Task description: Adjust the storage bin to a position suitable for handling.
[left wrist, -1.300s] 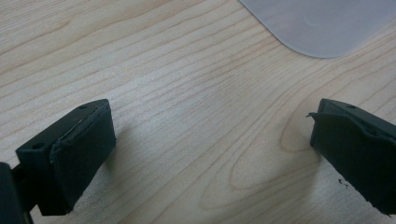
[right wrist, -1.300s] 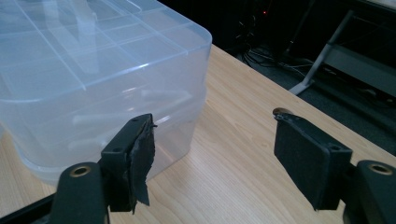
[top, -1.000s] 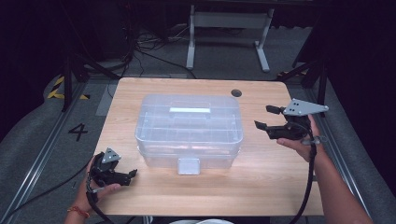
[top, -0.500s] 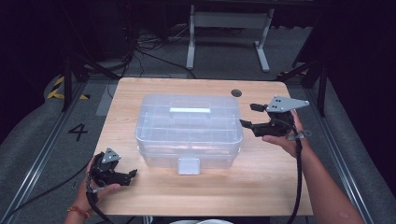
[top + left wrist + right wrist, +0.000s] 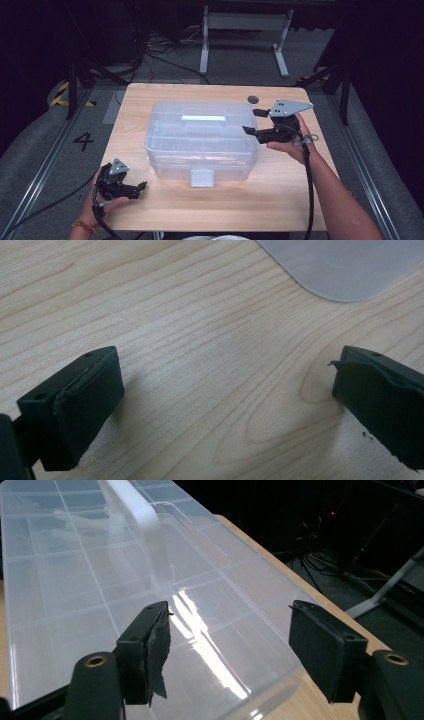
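Left gripper [image 5: 131,188]: nearest me, at the table's front left corner, resting low on the wood. Its fingers [image 5: 85,400] stand wide apart with bare table between them, holding nothing.
Table [image 5: 280,200]: pale wood, carrying one thing.
Storage box [image 5: 200,137]: a clear plastic case with a gridded lid, sitting at the middle of the table. A white handle [image 5: 203,118] lies flat on the lid, and a grey latch [image 5: 202,177] on the front wall faces me.
Latch state: I judge it closed, with the lid down flat.
Right gripper [image 5: 255,122]: farther off, at the box's right end, above the lid's edge. Its fingers [image 5: 150,645] are spread wide and grip nothing; I cannot tell whether they touch the lid.
Progress: I judge the work barely begun. I have reached the box but not taken hold; grasping and any opening or moving remain.
Beyond the table: dark floor, cables and a metal stand [image 5: 245,22].
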{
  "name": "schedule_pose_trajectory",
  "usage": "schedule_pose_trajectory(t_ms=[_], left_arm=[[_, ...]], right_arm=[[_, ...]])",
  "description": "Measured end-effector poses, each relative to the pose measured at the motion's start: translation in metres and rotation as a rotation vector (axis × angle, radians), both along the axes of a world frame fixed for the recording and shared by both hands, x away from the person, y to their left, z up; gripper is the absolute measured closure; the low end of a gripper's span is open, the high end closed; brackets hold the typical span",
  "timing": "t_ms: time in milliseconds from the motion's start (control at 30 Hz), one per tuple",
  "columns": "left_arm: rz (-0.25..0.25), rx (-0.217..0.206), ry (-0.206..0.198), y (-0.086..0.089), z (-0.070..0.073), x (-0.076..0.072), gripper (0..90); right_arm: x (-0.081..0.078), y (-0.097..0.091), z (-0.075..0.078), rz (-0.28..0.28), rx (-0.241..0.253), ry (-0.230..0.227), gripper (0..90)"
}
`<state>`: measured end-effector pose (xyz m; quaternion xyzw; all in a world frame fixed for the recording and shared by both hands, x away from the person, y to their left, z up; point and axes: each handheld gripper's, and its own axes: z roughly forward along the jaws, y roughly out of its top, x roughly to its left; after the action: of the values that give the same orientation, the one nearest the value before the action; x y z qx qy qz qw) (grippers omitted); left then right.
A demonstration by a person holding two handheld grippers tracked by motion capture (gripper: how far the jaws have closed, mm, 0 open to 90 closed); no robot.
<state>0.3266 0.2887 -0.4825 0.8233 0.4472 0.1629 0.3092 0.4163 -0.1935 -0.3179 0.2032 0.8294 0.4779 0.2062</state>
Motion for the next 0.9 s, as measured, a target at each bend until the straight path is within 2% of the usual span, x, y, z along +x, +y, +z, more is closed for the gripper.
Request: schedule_pose_trajectory(t_ms=[667, 900], left_arm=[[0.0, 0.0, 0.0, 0.0, 0.0, 0.0, 0.5], [0.0, 0.0, 0.0, 0.0, 0.0, 0.0, 0.5]], right_arm=[[0.005, 0.04, 0.001, 0.075, -0.041, 0.009, 38.3], [0.008, 0.053, 0.002, 0.084, -0.084, 0.006, 47.4]])
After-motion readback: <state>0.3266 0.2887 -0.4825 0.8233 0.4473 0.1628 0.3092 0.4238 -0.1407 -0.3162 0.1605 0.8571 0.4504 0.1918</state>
